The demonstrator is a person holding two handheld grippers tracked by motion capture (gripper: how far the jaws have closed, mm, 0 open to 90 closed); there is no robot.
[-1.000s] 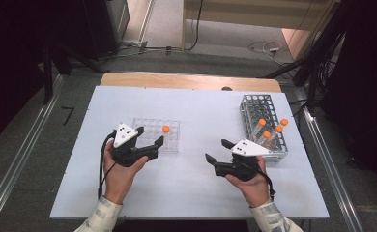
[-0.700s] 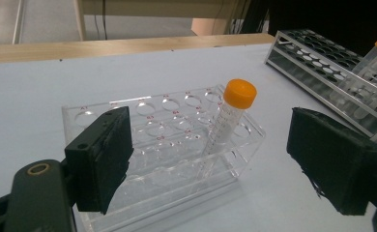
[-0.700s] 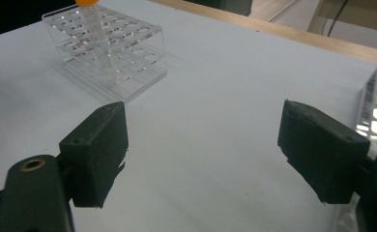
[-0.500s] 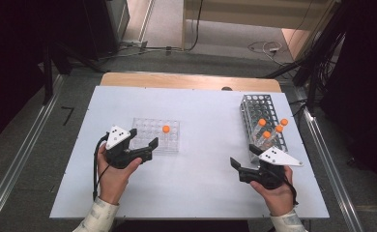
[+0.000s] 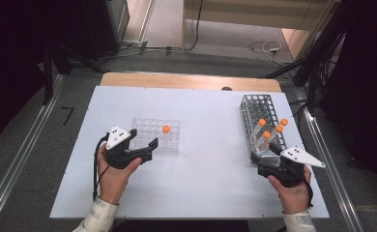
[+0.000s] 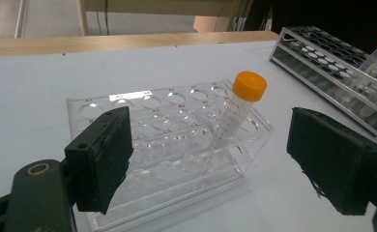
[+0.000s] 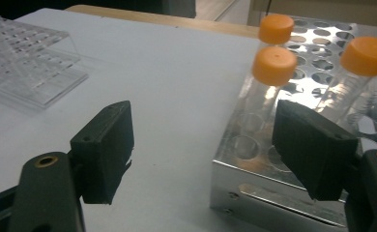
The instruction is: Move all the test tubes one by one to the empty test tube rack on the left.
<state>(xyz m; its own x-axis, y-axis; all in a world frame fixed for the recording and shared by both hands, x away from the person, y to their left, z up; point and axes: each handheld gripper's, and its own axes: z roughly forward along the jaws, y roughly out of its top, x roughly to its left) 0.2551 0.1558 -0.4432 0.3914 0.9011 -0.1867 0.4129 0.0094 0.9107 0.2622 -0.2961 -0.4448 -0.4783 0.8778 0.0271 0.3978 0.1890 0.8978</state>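
A clear plastic rack (image 5: 148, 129) (image 6: 177, 145) lies left of centre with one orange-capped tube (image 5: 166, 133) (image 6: 237, 111) standing in it. My left gripper (image 5: 143, 139) (image 6: 210, 164) is open just in front of this rack; its jaws have just been opening a little, with nothing gripped. At the right a metal rack (image 5: 261, 108) (image 7: 283, 159) holds several orange-capped tubes (image 5: 268, 130) (image 7: 273, 65). My right gripper (image 5: 260, 162) (image 7: 201, 150) is open at that rack's near corner. Its jaws have just been closing slightly, with no pad on a tube.
Both racks rest on a white tabletop (image 5: 206, 183) with a wooden strip (image 5: 186, 79) along the far edge. Metal rails (image 5: 22, 159) run along the floor on both sides. Cables lie on the floor beyond the table.
My right hand has carried its gripper to the right, from the table's middle to the near end of the metal rack. The left gripper has stayed by the clear rack.
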